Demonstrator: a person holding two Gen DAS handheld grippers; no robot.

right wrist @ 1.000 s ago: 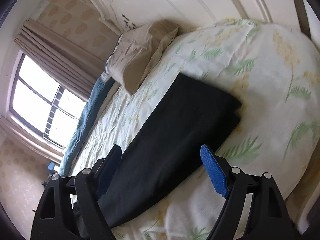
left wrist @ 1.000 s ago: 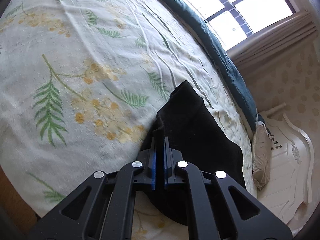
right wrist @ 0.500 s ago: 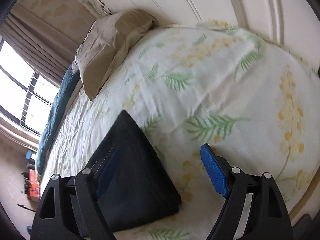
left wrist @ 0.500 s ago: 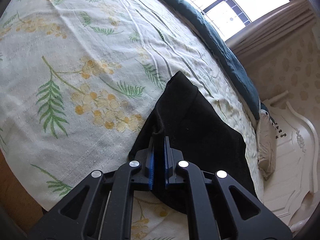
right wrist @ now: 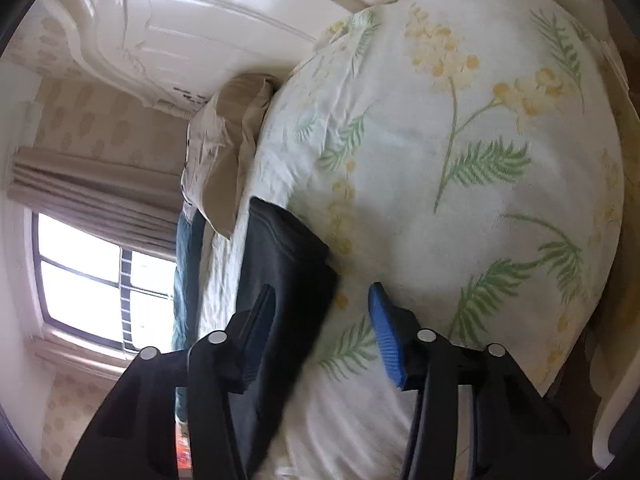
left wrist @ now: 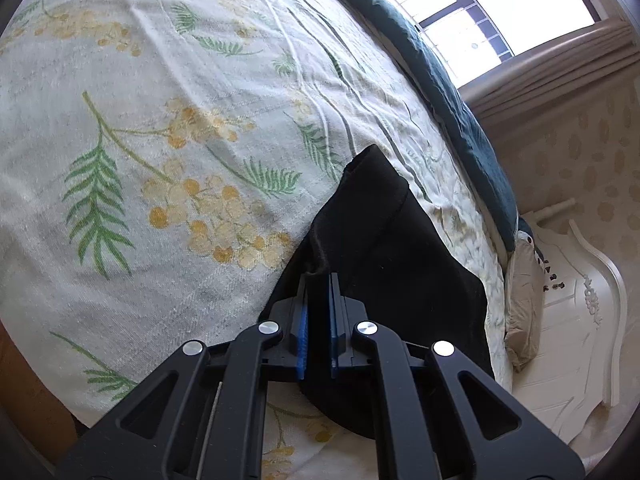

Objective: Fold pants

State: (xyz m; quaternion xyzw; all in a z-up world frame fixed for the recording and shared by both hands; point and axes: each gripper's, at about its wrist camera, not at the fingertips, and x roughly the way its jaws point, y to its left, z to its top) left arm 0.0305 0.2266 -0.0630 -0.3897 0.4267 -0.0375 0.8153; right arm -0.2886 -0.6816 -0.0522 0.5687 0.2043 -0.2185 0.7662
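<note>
Black pants (left wrist: 384,256) lie folded in a long strip on the floral bed sheet (left wrist: 160,120). My left gripper (left wrist: 318,280) has its blue pads nearly together, pinching the near left edge of the pants. In the right wrist view the pants (right wrist: 280,264) lie left of centre. My right gripper (right wrist: 320,296) is open and empty. Its left finger overlaps the pants' edge and its blue right pad (right wrist: 386,344) hangs over bare sheet.
A beige pillow (right wrist: 224,152) lies by the white headboard (right wrist: 208,20). A dark teal blanket (left wrist: 448,80) runs along the bed's far side under the window (left wrist: 500,8). The bed's wooden edge (left wrist: 24,392) shows at lower left.
My right gripper has swung and rolled, so the pants' end now sits at its left finger. My left gripper keeps its hold, with the pants edge slightly raised.
</note>
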